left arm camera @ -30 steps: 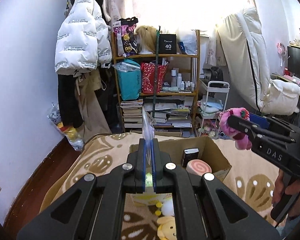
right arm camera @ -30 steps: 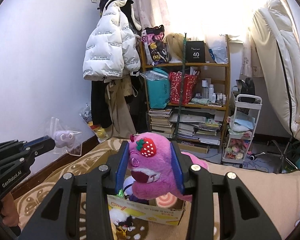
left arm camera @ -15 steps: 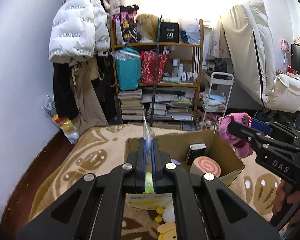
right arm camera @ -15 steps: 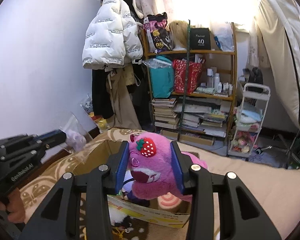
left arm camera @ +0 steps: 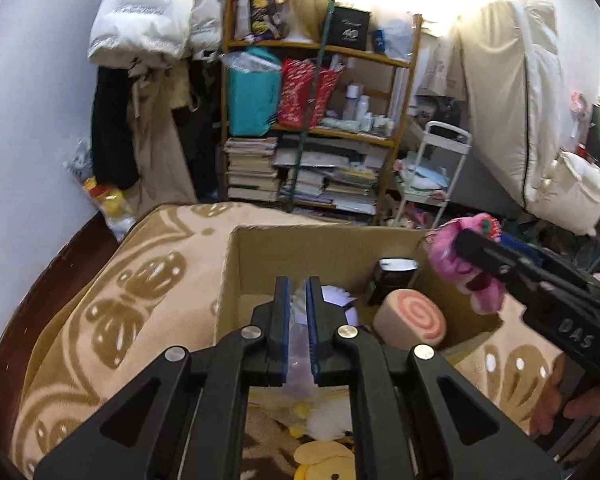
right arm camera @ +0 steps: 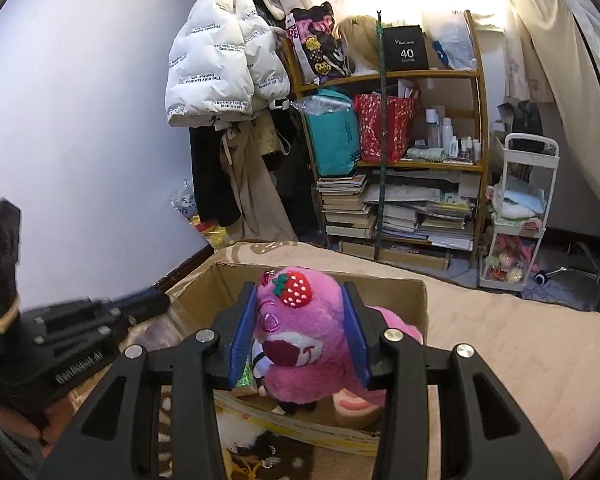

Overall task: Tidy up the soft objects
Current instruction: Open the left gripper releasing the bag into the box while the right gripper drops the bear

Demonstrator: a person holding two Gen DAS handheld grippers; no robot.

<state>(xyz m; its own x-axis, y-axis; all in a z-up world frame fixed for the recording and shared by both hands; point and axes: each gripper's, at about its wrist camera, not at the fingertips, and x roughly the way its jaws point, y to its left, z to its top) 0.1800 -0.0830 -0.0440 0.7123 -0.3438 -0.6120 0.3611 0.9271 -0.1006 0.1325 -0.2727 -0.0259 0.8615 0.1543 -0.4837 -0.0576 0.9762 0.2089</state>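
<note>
An open cardboard box point(left arm camera: 300, 252) stands on the patterned blanket; it also shows in the right wrist view point(right arm camera: 396, 292). My left gripper point(left arm camera: 298, 308) is shut on a clear plastic bag point(left arm camera: 299, 344) and holds it over the box's near edge. My right gripper point(right arm camera: 300, 316) is shut on a pink plush bear point(right arm camera: 300, 344) with a strawberry on its head, held above the box; the bear also shows in the left wrist view point(left arm camera: 456, 264). Inside the box lie a pink swirl roll plush point(left arm camera: 410, 318) and a dark packet point(left arm camera: 392, 276).
Yellow and white plush toys point(left arm camera: 324, 448) lie on the blanket point(left arm camera: 140, 300) in front of the box. A wooden shelf point(right arm camera: 400, 160) full of books and bags stands behind, with a white trolley point(right arm camera: 520, 216) to its right and a hanging white jacket point(right arm camera: 224, 64) to its left.
Both grippers have moved down and forward toward the box. The plastic bag and the pink bear now hang lower, over the box opening.
</note>
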